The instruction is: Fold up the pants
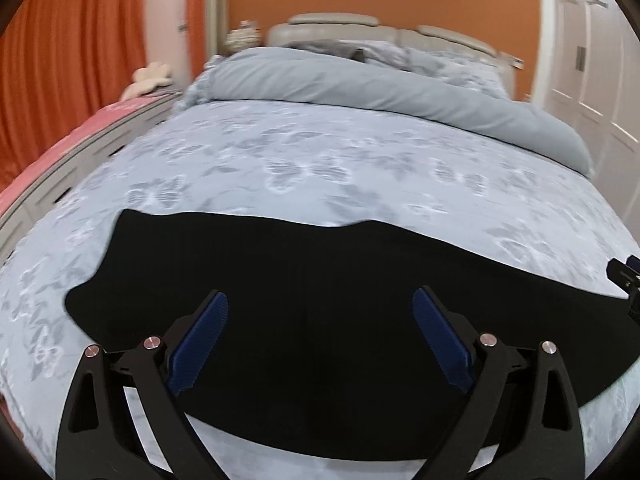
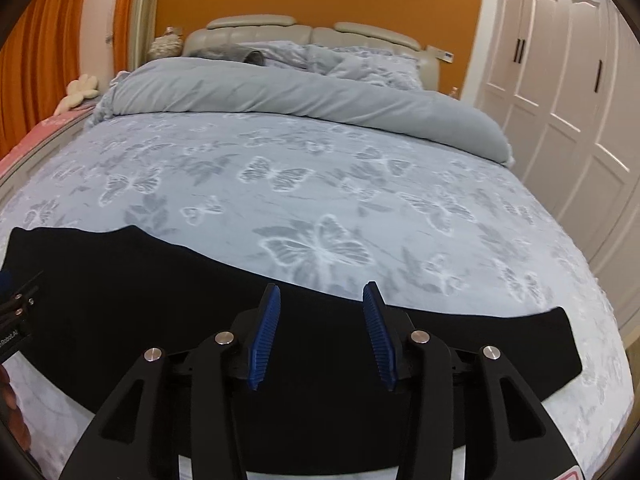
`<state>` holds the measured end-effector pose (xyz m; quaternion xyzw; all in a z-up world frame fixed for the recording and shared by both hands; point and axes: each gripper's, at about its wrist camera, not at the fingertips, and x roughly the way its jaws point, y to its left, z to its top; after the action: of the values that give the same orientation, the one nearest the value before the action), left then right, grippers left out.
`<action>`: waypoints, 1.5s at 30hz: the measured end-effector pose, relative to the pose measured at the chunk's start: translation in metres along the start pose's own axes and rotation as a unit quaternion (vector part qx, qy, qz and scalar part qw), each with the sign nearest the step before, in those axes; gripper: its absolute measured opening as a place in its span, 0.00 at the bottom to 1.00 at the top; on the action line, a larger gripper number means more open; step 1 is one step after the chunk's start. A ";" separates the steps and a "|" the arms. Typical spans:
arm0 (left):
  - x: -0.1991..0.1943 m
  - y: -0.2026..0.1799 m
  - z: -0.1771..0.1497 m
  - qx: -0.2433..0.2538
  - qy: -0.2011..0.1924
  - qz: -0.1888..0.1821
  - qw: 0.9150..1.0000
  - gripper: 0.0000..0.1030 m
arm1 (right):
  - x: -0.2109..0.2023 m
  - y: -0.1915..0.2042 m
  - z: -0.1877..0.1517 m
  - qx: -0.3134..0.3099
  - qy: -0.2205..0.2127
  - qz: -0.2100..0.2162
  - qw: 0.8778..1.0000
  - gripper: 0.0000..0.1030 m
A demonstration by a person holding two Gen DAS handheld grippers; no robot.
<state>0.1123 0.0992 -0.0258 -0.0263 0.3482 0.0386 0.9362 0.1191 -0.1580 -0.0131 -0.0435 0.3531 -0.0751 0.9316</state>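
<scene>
Orange walls and white wardrobe doors frame the bed where we work at its near edge. Nearest us, our left hand-held gripper hangs over the black pants with jaws spread wide and nothing between the blue pads; our right hand-held gripper stands partly open, likewise empty. The pants lie as one long flat band across the foot of the bed, along its near edge, one end near the right-hand corner. We judge a lengthwise fold is laid and both hands are free. Next, we would take one end and carry it over the other. Beyond, a rolled grey duvet and the headboard.
</scene>
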 end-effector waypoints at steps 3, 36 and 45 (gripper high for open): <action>0.003 -0.011 -0.003 0.011 0.002 -0.012 1.000 0.91 | 0.002 -0.010 -0.004 0.017 0.004 0.006 1.000 0.41; 0.004 -0.034 -0.017 0.058 0.000 0.005 0.998 0.91 | -0.006 0.010 -0.010 -0.008 -0.009 0.007 1.000 0.43; -0.003 -0.037 -0.017 0.059 -0.007 0.000 0.998 0.91 | -0.024 0.017 -0.009 -0.022 -0.042 -0.001 0.999 0.49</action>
<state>0.1024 0.0612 -0.0360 0.0293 0.3432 0.0184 0.9386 0.0974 -0.1371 -0.0067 -0.0671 0.3155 -0.0665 0.9442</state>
